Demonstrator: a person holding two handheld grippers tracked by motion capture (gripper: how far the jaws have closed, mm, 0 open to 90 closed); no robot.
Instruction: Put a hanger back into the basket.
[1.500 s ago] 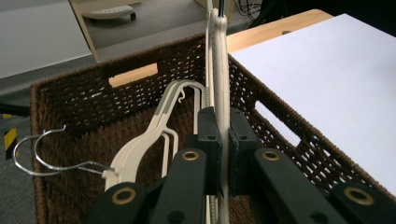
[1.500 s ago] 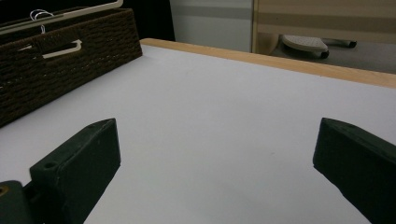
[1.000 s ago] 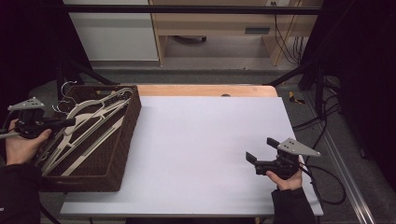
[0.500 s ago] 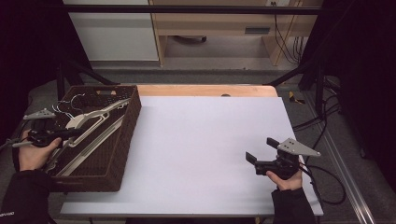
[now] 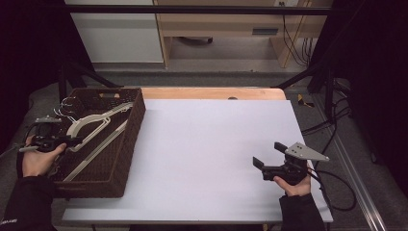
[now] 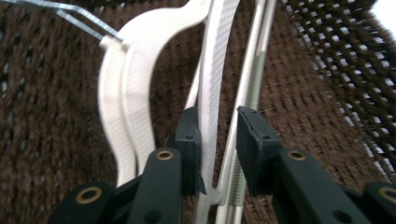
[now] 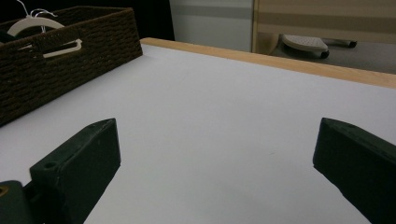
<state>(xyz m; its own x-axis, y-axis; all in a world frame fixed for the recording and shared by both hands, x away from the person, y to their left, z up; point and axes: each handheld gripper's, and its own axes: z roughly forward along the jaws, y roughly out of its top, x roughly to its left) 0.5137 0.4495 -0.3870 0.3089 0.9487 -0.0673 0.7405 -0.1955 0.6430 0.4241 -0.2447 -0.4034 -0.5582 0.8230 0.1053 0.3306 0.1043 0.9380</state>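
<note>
Several white hangers (image 5: 96, 120) lie in a brown wicker basket (image 5: 130, 139) at the table's left. My left gripper (image 5: 72, 141) is down inside the basket, held by a hand at its left wall. In the left gripper view its jaws (image 6: 217, 135) stand close together, with the flat arm of a white hanger (image 6: 210, 70) and a thin rod pinched between them. My right gripper (image 5: 268, 154) rests low over the white table top near the front right, open wide with nothing between its jaws (image 7: 217, 144). The basket (image 7: 70, 70) is far to its left, with a hanger (image 7: 30, 23) poking above the rim.
The white table top (image 5: 207, 144) spreads between the basket and my right gripper, with a wooden strip (image 5: 211, 93) along its far edge. Cables (image 5: 337, 125) trail off the right side. A cabinet and wooden furniture stand on the floor beyond the table.
My left gripper has come toward the person and dropped into the basket onto the hangers, and the hangers have shifted. The right gripper has not moved.
</note>
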